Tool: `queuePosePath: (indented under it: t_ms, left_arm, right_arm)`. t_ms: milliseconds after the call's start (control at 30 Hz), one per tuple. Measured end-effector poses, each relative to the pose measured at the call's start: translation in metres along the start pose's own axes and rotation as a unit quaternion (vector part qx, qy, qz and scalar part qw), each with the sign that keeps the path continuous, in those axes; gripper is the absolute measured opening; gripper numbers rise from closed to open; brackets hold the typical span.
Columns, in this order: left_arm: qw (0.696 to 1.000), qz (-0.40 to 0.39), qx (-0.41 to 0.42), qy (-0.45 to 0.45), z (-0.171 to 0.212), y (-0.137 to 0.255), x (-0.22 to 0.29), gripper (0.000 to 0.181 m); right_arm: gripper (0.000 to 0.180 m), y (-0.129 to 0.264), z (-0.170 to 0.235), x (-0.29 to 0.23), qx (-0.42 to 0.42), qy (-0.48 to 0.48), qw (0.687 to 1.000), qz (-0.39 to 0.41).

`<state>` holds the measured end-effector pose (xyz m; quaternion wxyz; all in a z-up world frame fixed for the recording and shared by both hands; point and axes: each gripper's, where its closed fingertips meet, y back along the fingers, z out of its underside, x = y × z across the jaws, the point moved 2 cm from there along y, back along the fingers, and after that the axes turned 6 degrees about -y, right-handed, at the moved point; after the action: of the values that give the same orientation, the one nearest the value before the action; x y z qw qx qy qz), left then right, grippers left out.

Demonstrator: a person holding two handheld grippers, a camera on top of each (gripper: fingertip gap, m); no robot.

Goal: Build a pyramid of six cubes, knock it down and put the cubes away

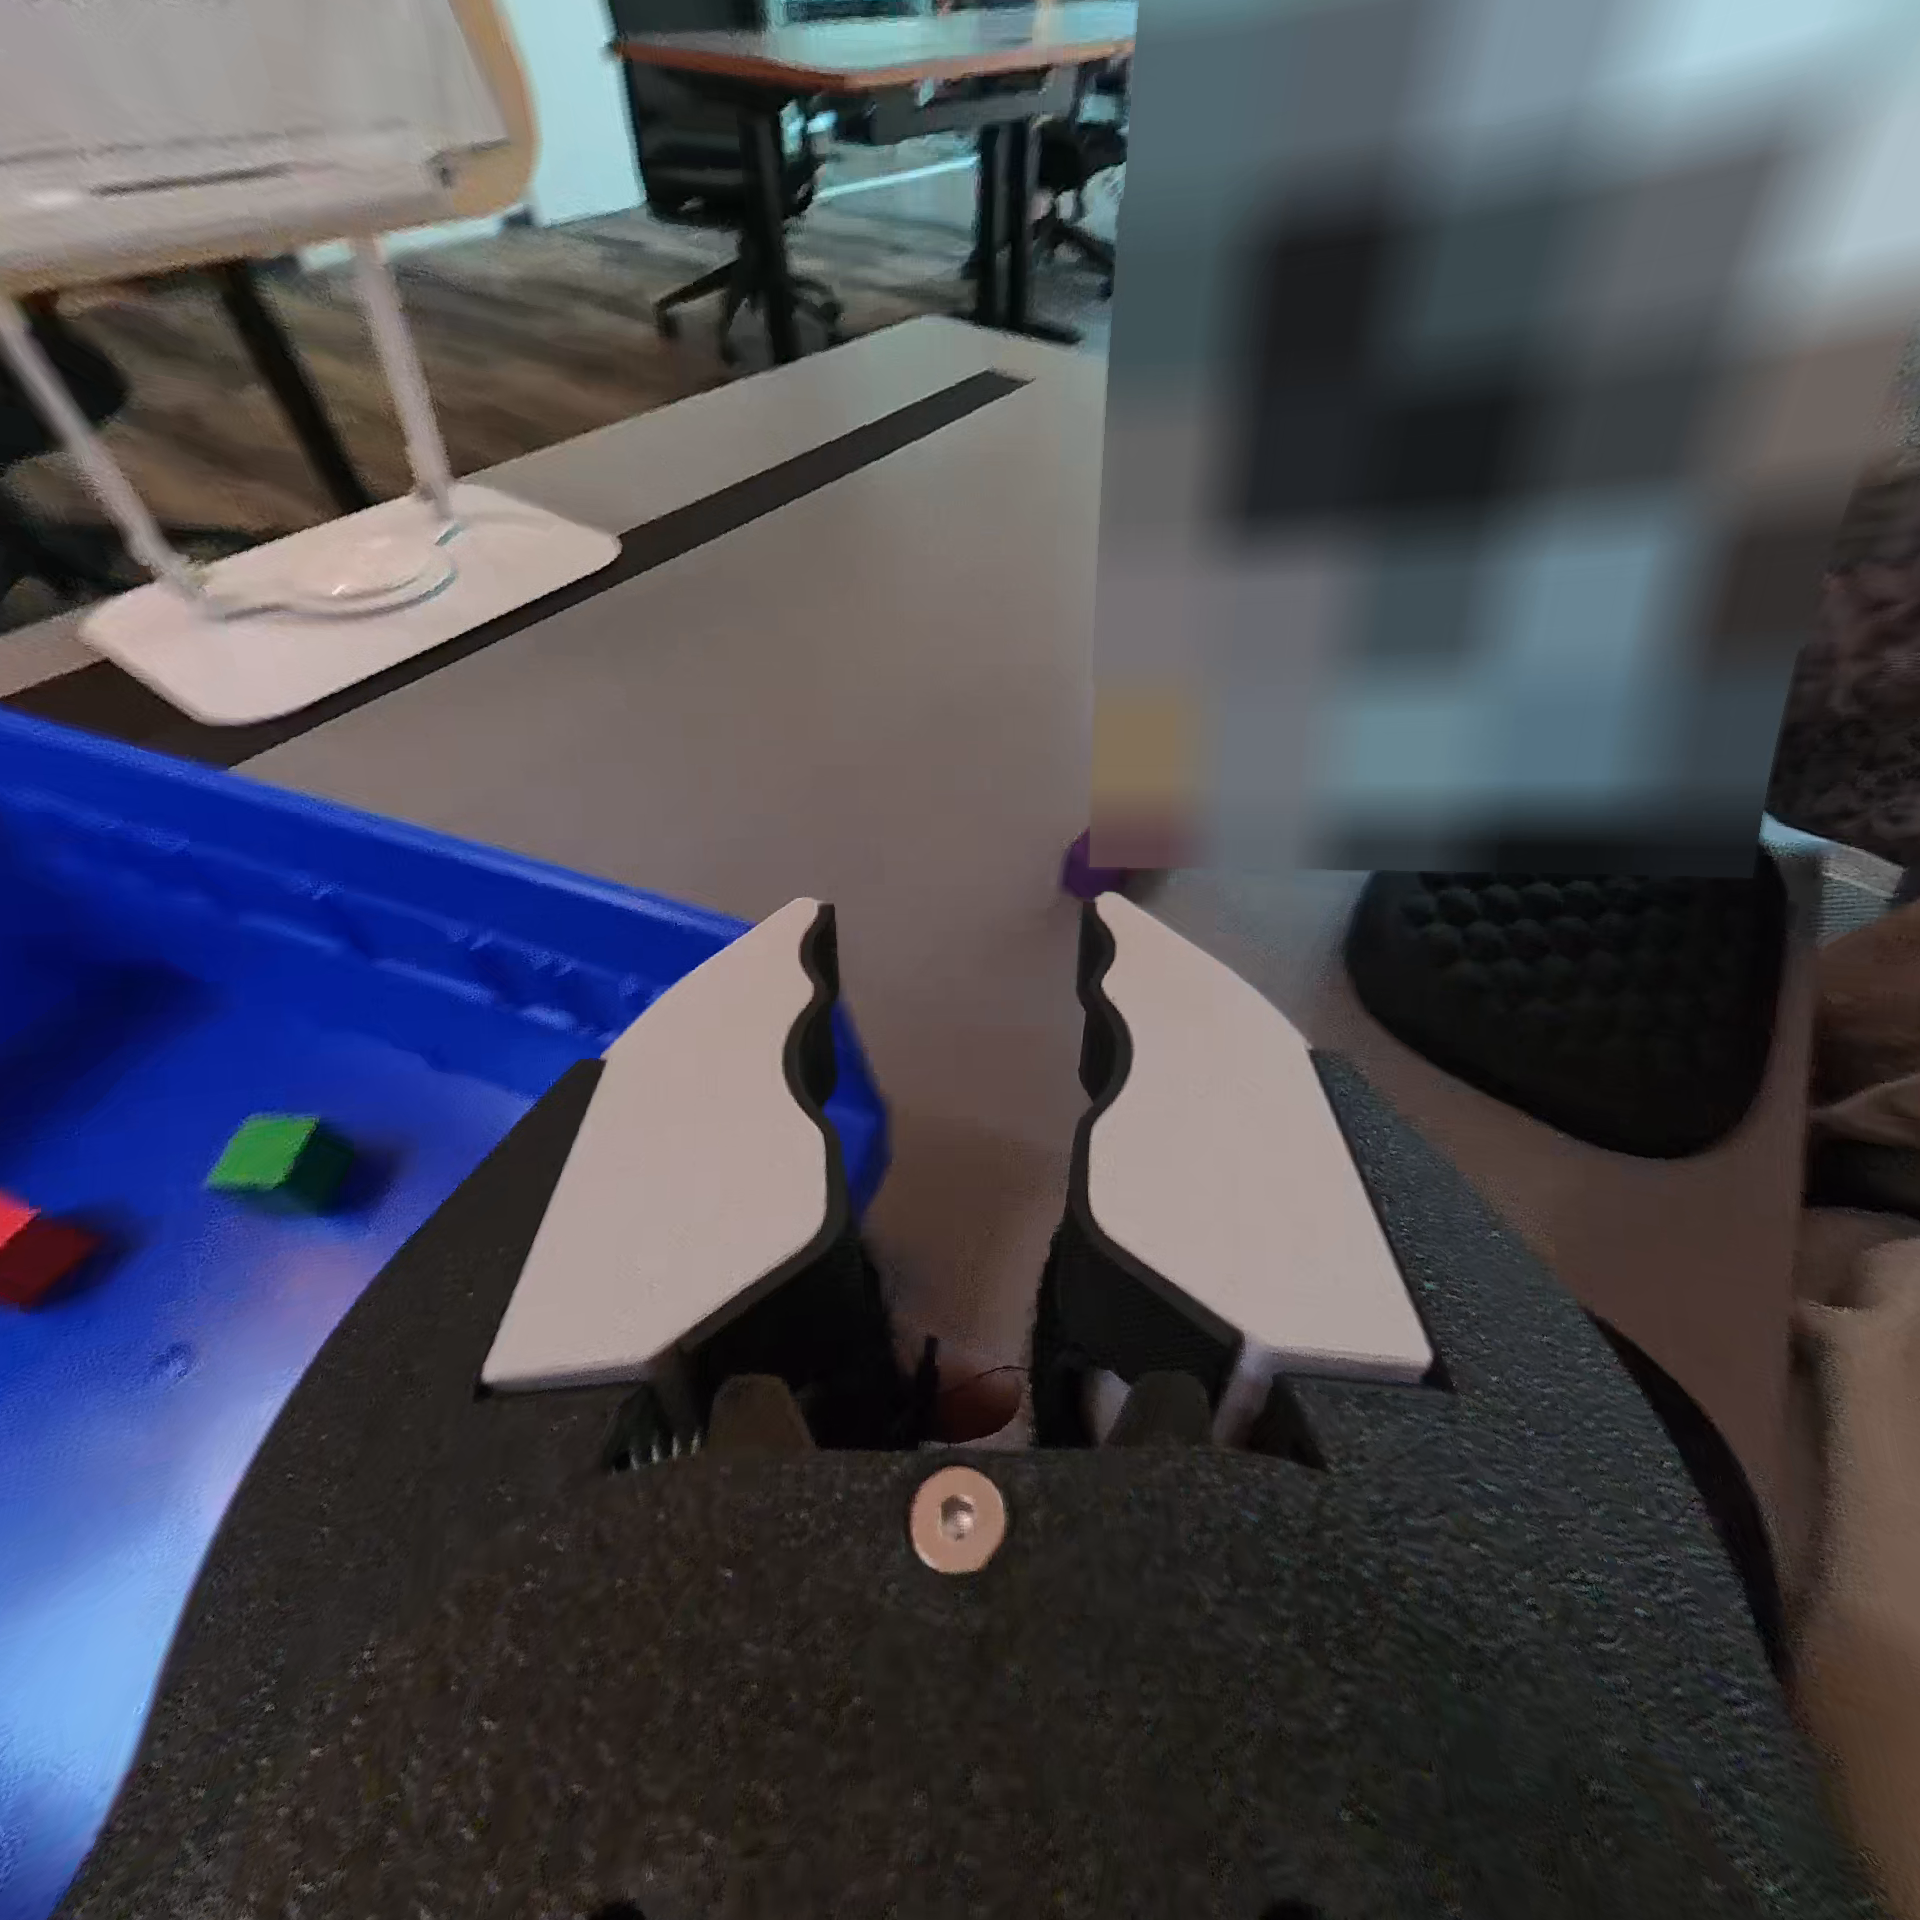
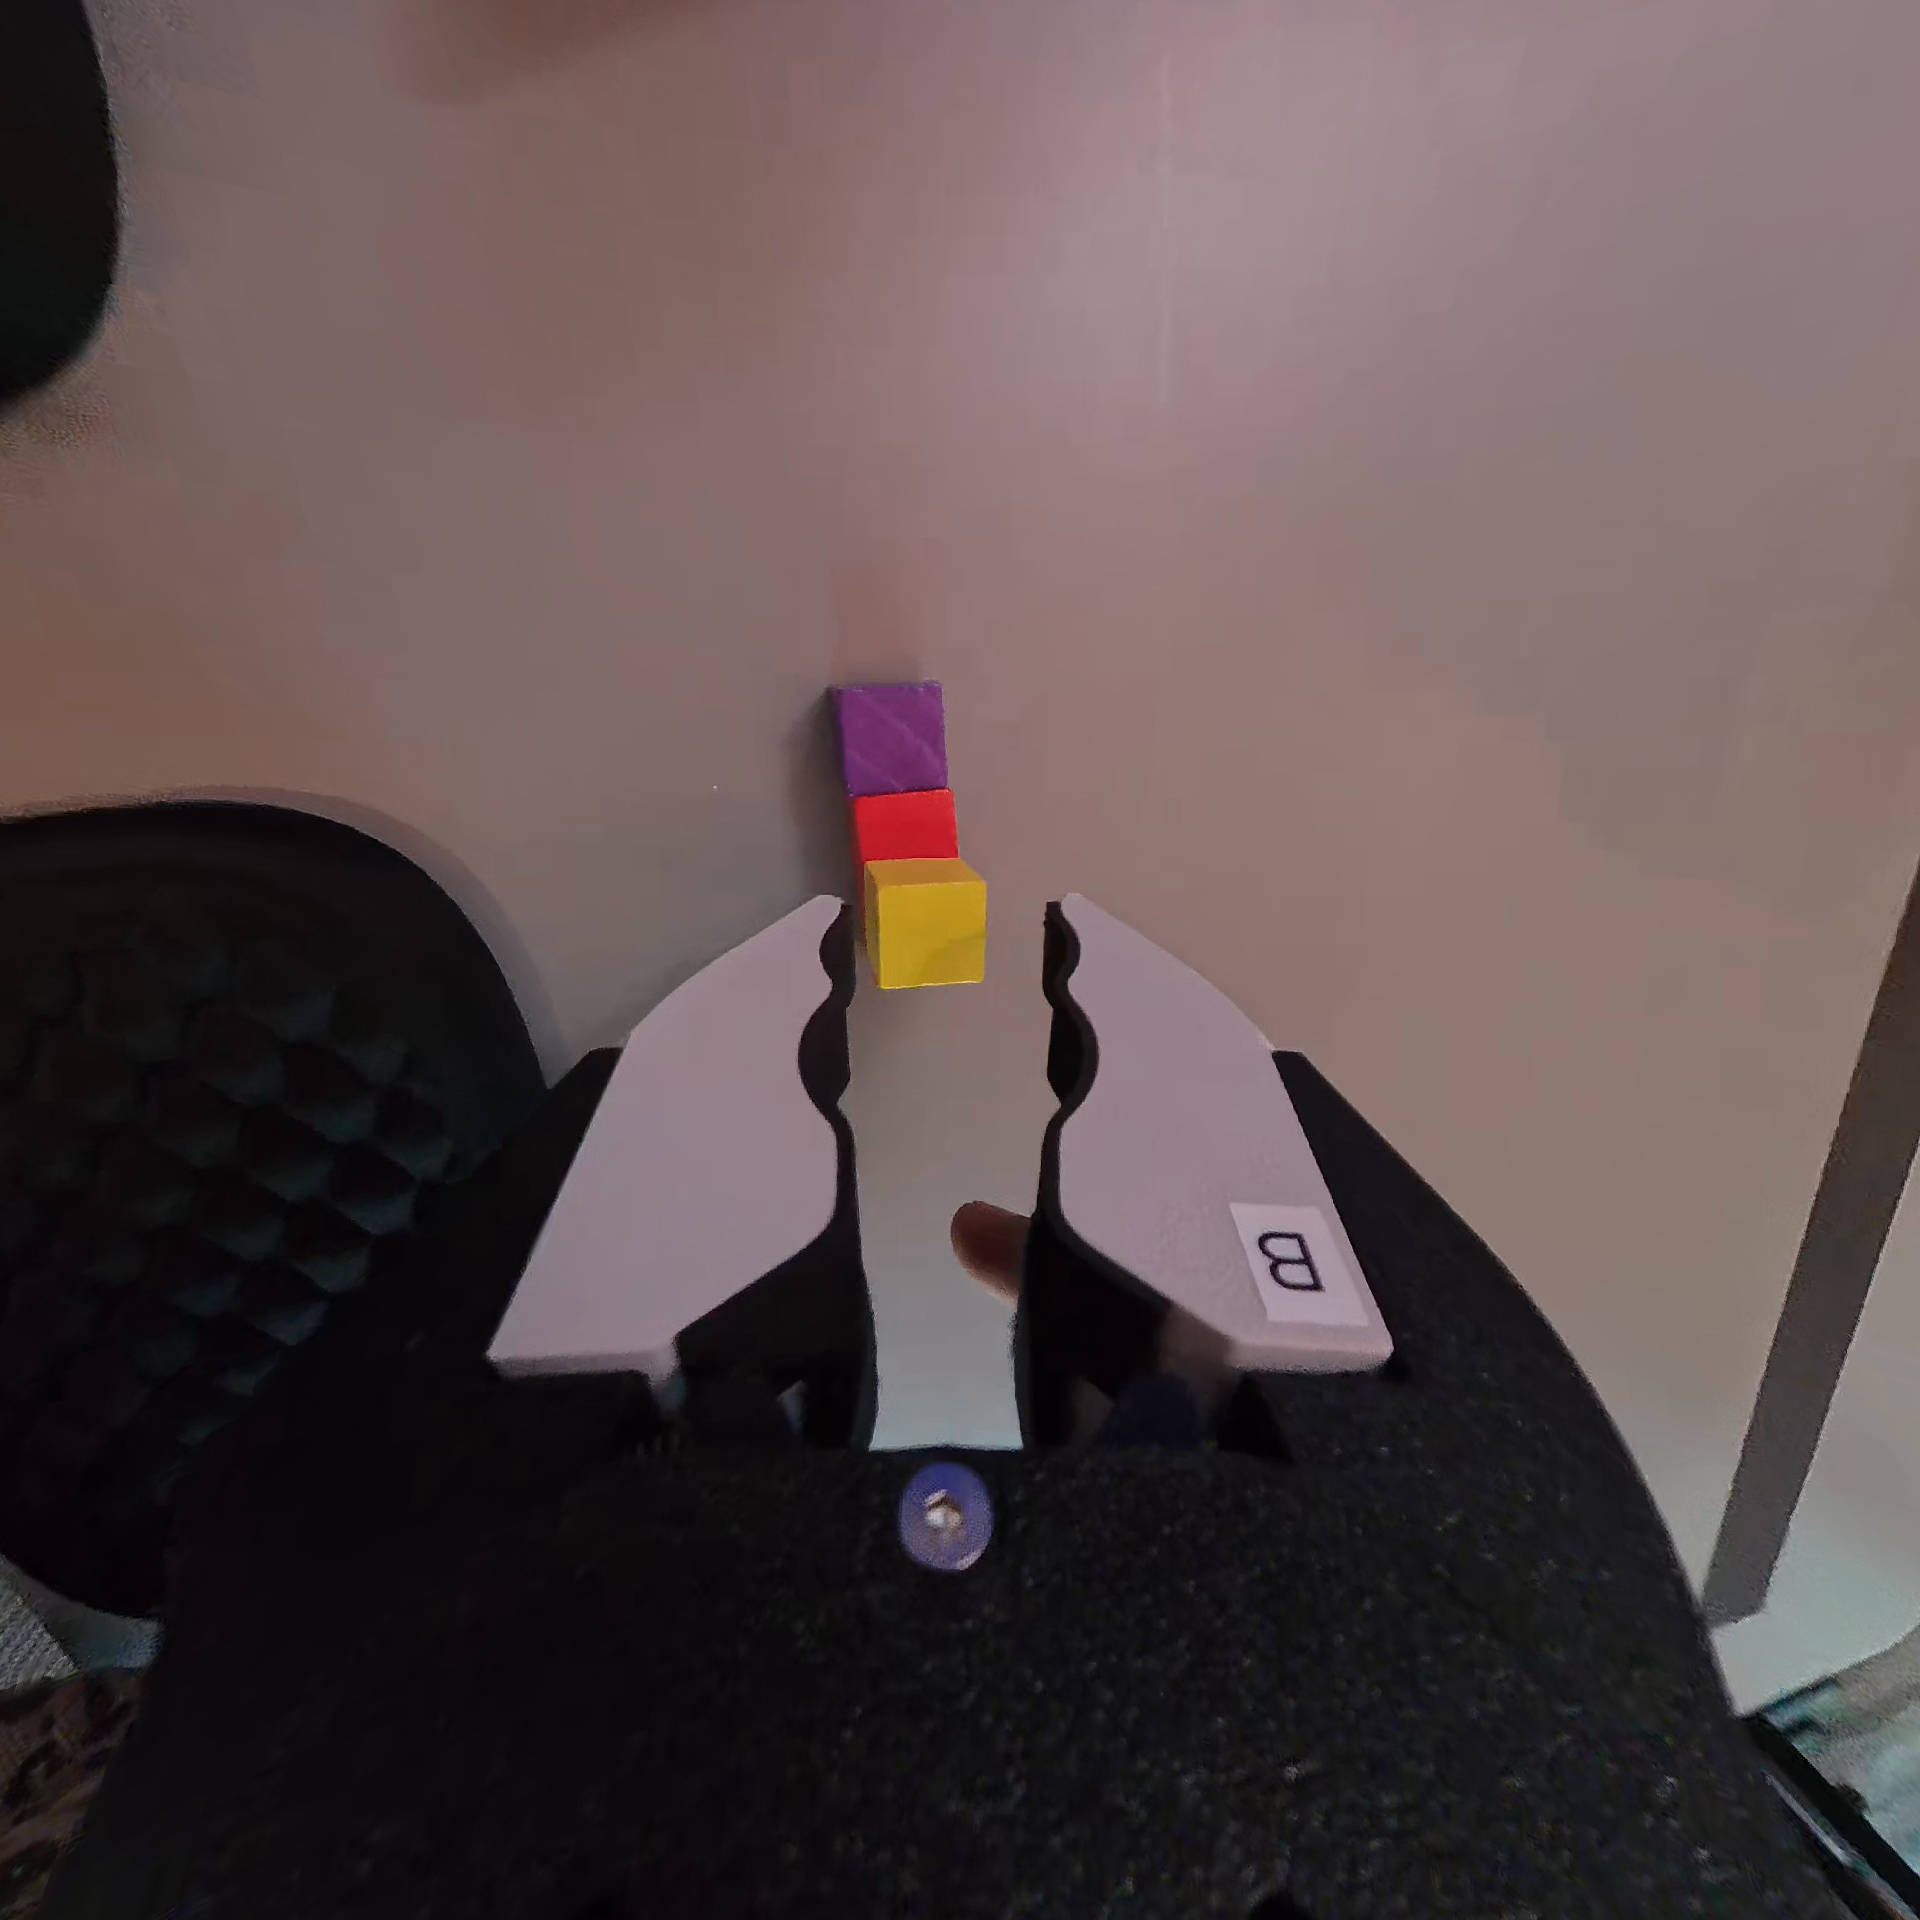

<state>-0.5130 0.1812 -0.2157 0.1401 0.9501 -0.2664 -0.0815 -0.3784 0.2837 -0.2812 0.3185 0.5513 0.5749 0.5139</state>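
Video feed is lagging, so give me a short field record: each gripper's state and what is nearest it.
left gripper: open, empty, over the table
beside it: blue bin holding a green cube and a red cube
right gripper: open, empty
nearest: yellow cube, just ahead of the fingertips
stack: yellow cube on red block on purple cube

The right gripper hangs over the tabletop with its jaws apart and nothing between them. Just beyond its tips stands a stack of three cubes: yellow cube on top, red cube under it, purple cube lowest. A black textured pad lies at left.
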Motion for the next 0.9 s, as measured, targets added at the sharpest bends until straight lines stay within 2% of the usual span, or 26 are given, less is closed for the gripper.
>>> queuePosePath:
  t_ms: [100,200,333,467,533,567,633,667,733,800,833,900]
  left_arm:
    - [0.992,-0.067,-0.102,0.028,0.019,0.006,-0.048,0.046]
    - [0.964,-0.131,-0.228,0.040,0.049,0.005,-0.101,0.047]
    - [0.934,-0.133,-0.332,0.008,0.081,-0.008,-0.143,0.046]
    - [0.916,-0.125,-0.377,-0.053,0.102,-0.022,-0.163,0.041]
    - [0.919,-0.110,-0.375,-0.048,0.107,-0.029,-0.163,0.035]
    - [0.923,-0.105,-0.367,-0.036,0.108,-0.031,-0.164,0.026]
    - [0.930,-0.103,-0.353,-0.001,0.106,-0.029,-0.164,0.021]
    - [0.936,-0.104,-0.336,0.014,0.100,-0.026,-0.163,0.021]
    - [0.965,-0.095,-0.243,0.035,0.072,-0.023,-0.152,0.021]
    - [0.994,-0.043,-0.072,0.070,0.023,-0.017,-0.126,0.021]
    - [0.995,-0.001,0.036,0.089,-0.007,-0.009,-0.107,0.021]
    - [0.963,0.094,0.223,0.122,-0.059,0.014,-0.067,0.021]
  right_arm:
    - [0.039,0.020,-0.011,0.000,0.077,-0.034,0.996,0.009]
    - [0.038,0.040,-0.018,-0.008,0.163,-0.059,0.985,0.003]
    - [0.038,0.051,-0.015,-0.023,0.216,-0.069,0.974,-0.014]
    - [0.037,0.054,-0.012,-0.028,0.228,-0.071,0.971,-0.015]
    - [0.038,0.055,-0.009,-0.030,0.227,-0.071,0.971,-0.014]
    - [0.038,0.056,-0.008,-0.029,0.228,-0.072,0.971,-0.012]
    - [0.038,0.058,-0.007,-0.030,0.239,-0.073,0.968,-0.011]
    - [0.038,0.061,-0.007,-0.032,0.255,-0.076,0.964,-0.013]
    - [0.037,0.071,-0.018,-0.032,0.318,-0.091,0.943,-0.024]
    - [0.036,0.088,-0.038,-0.032,0.419,-0.118,0.899,-0.047]
    - [0.035,0.098,-0.048,-0.032,0.471,-0.137,0.869,-0.062]
    - [0.031,0.120,-0.067,-0.029,0.567,-0.188,0.796,-0.103]
